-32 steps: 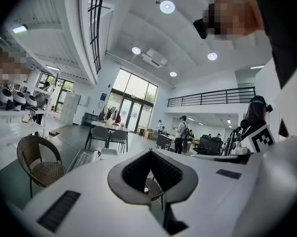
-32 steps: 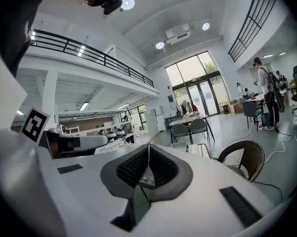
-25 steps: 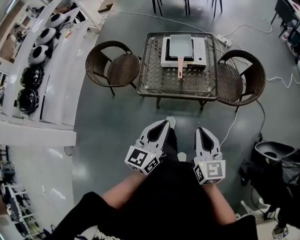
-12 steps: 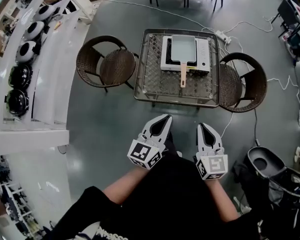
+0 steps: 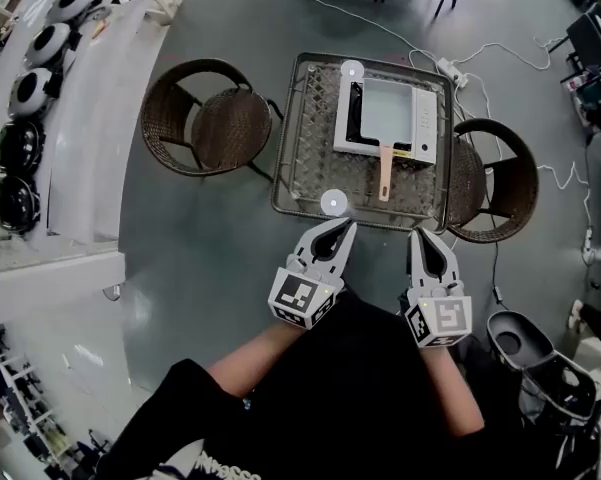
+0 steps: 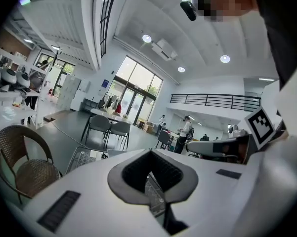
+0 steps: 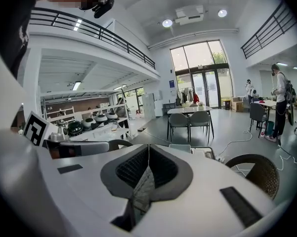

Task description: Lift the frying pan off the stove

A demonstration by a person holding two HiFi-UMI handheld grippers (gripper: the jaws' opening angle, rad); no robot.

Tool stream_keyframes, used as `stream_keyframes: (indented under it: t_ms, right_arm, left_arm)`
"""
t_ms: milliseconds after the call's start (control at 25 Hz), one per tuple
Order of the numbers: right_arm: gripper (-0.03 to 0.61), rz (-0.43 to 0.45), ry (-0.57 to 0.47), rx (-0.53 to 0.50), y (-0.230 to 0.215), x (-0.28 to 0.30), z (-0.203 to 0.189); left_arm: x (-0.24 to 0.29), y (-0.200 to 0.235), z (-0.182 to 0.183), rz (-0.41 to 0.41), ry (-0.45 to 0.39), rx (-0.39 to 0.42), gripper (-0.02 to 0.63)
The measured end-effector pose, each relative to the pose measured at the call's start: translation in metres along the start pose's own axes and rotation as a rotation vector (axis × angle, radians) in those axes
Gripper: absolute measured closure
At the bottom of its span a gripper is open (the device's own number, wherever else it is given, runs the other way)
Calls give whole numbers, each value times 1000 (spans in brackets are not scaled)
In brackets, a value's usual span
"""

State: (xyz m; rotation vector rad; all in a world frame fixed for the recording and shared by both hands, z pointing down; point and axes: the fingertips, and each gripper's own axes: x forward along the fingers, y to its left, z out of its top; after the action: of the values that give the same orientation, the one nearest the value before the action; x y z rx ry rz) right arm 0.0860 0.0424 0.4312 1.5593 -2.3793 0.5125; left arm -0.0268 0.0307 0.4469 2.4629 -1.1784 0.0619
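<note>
I see my left tongs [image 5: 346,226] and my right tongs [image 5: 420,235] both pressed together, holding nothing, just by the table [image 5: 310,153], and the frying pan [image 5: 388,116] sits on the white stove [image 5: 426,118] there.

Head cam: high above, pointing steeply down at the tabletop [image 5: 310,168]. The left gripper [image 5: 340,230] and right gripper [image 5: 425,240] sit at the bottom of frame. Gripper cams: low, roughly level, each facing forward along its own jaws, tabletop just ahead. All three share the tabletop. Left gripper view also catches the left wicker chair [image 6: 24,157], right gripper view the right wicker chair [image 7: 252,174].
</note>
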Motion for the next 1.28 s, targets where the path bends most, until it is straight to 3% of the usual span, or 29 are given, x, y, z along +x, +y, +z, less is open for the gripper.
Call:
stream_keyframes:
  t_ms: [400,600,760,1280]
  right_arm:
    - [546,-74,30,-20,3,77,11]
    - [546,-80,53,-34,5,88,20]
    - [546,-102,59,-24,-7,95,19]
    - [546,-24,216,7,-32,148,-43]
  left_arm:
    - [23,64,29,-5,-6,73,600]
    - [32,79,46,0,-8,61,601]
    - [42,89,38,26,13,73,600]
    - [72,90,27,42,75,100,600]
